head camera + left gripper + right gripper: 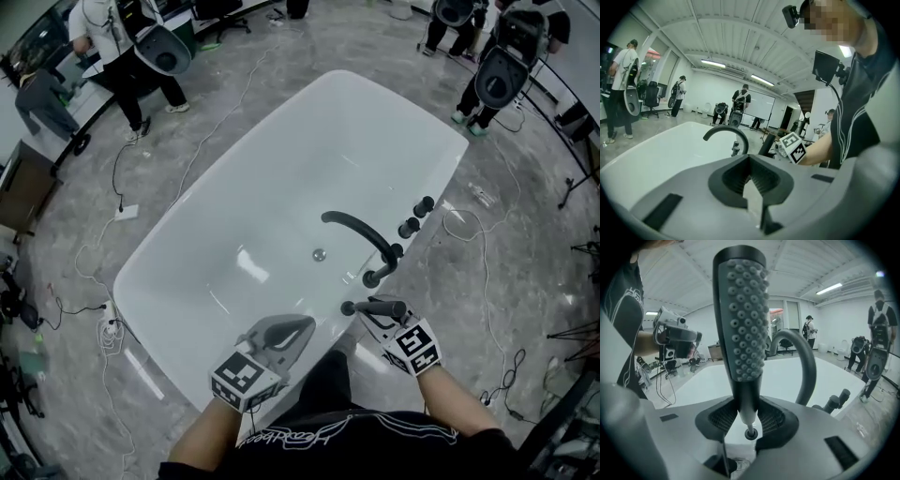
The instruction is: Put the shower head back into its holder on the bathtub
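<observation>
The dark grey shower head (742, 319), studded with rubber nubs, stands upright between the jaws of my right gripper (749, 420), which is shut on its handle. In the head view the shower head (373, 307) lies level over the near right rim of the white bathtub (246, 155), just short of the nearest black fitting (373, 277) and the curved black spout (356, 228). My left gripper (298, 330) hovers over the tub's near end to the left. Its jaws (751, 180) are shut with nothing between them.
Two more black knobs (417, 216) stand on the right rim beyond the spout. Cables (487, 281) and a power strip (126, 212) lie on the grey marble floor around the tub. People with equipment stand at the far left (122, 47) and far right (497, 66).
</observation>
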Action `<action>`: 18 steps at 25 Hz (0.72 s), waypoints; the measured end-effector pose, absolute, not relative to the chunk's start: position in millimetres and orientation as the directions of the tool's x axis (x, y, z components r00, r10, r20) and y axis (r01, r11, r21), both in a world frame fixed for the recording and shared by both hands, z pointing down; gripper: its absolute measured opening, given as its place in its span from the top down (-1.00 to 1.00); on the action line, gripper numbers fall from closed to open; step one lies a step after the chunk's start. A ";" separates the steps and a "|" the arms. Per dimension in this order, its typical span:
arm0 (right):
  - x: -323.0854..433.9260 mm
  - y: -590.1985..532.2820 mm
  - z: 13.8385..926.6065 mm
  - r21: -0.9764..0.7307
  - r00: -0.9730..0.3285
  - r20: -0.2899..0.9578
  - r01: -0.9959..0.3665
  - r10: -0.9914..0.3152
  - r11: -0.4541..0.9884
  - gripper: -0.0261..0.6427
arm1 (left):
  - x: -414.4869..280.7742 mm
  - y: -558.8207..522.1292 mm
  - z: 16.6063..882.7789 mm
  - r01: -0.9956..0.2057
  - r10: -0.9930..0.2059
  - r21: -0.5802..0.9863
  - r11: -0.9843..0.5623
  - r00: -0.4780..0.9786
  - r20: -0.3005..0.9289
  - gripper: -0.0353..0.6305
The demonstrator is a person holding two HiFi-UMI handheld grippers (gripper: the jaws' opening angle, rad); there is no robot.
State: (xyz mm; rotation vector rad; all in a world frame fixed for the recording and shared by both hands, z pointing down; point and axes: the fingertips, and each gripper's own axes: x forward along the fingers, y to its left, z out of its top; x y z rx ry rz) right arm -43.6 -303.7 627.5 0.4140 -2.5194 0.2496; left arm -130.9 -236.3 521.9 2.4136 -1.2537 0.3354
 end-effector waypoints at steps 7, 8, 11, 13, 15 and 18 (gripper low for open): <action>-56.1 -297.3 686.5 -0.062 -0.744 0.634 -0.318 -0.209 0.946 0.52 | -144.8 -223.9 511.7 -0.840 -0.757 0.223 -0.495 0.543 0.365 0.88; -57.2 -295.6 695.6 -0.060 -0.736 0.645 -0.315 -0.204 0.947 0.52 | -146.0 -221.1 510.7 -0.841 -0.759 0.226 -0.492 0.541 0.362 0.88; -62.0 -291.4 716.2 -0.057 -0.720 0.666 -0.313 -0.197 0.948 0.52 | -151.5 -213.8 509.8 -0.846 -0.760 0.218 -0.486 0.533 0.371 0.88; -65.1 -291.8 723.9 -0.049 -0.711 0.673 -0.317 -0.203 0.947 0.52 | -155.8 -211.5 510.8 -0.848 -0.761 0.225 -0.479 0.529 0.374 0.88; -67.3 -292.9 732.4 -0.038 -0.698 0.686 -0.319 -0.207 0.947 0.52 | -159.5 -210.2 513.6 -0.851 -0.763 0.235 -0.470 0.526 0.376 0.88; -66.7 -294.3 748.0 -0.008 -0.668 0.715 -0.302 -0.206 0.953 0.52 | -162.5 -211.3 517.1 -0.857 -0.764 0.220 -0.466 0.515 0.388 0.88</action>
